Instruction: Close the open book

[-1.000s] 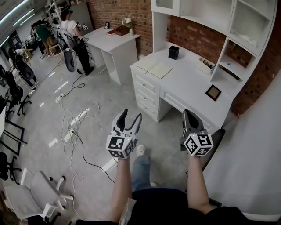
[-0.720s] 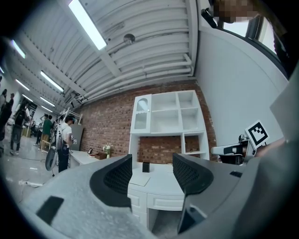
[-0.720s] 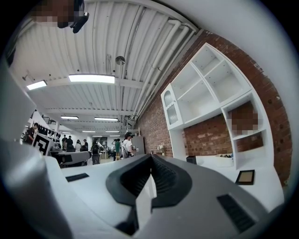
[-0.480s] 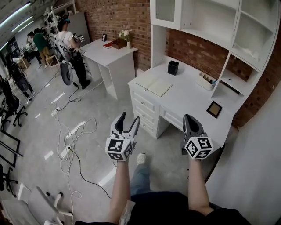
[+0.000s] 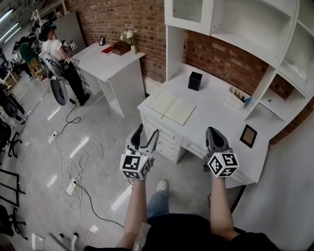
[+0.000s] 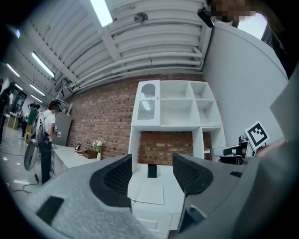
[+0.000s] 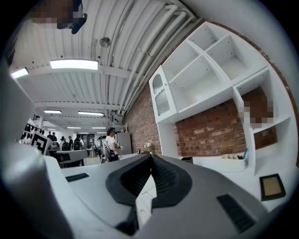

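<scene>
- We are seeing the open book lying flat near the left end of the white desk. Its pale pages are facing up and its spine is running away from us.
- The book is sitting at about one o'clock from the left gripper and ten o'clock from the right gripper, well apart from both.
- We are holding the left gripper released. In its own view the jaws are standing wide apart with nothing between them, framing the book on the desk beyond.
- We are holding the right gripper clenched. In its own view the jaws are meeting at the tips, gripping nothing.
- On the desk, a black box is standing at one o'clock from the book, a pen tray at three o'clock, and a small picture frame at four o'clock.
- White shelves are rising above the desk against a brick wall.
- At the room's left, cables are trailing over the grey floor, and a person is standing beside a second white table.
</scene>
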A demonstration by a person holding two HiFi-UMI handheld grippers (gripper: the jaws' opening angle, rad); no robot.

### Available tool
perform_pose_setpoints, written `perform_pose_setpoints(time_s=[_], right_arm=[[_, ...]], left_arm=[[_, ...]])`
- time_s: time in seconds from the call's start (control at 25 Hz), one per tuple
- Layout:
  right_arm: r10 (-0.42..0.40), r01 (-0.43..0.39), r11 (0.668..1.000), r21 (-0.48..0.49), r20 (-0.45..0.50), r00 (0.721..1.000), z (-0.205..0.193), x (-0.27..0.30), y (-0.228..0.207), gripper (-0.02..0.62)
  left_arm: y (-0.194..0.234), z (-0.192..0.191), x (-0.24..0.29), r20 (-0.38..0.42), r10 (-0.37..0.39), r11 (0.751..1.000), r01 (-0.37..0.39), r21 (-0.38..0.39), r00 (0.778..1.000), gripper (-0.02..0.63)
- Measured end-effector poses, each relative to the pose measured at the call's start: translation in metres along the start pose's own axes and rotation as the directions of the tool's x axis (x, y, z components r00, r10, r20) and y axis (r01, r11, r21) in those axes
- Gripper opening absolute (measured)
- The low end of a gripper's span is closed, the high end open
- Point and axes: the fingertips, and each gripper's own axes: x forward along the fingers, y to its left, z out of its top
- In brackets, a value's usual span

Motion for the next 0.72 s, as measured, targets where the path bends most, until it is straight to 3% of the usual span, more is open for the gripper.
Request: perform_pose_setpoints(time_s=[0.4,0.72], right_arm=[[-0.079,0.080,0.997,0.010,-0.063,0.995,-0.022,0.117,-0.031,-0.002],[-0.116,0.119,0.993,0.024,-0.098,0.988,-0.038,0.146,-0.050,-0.002]], left_arm=[[0.064,-0.038,0.117,-0.075,-0.105,0.993,0.101,-0.054,0.992,0.242],[0.075,-0.055,0.162,-0.101,-0.149,0.987,0.142,-0.075,0.984,0.242]])
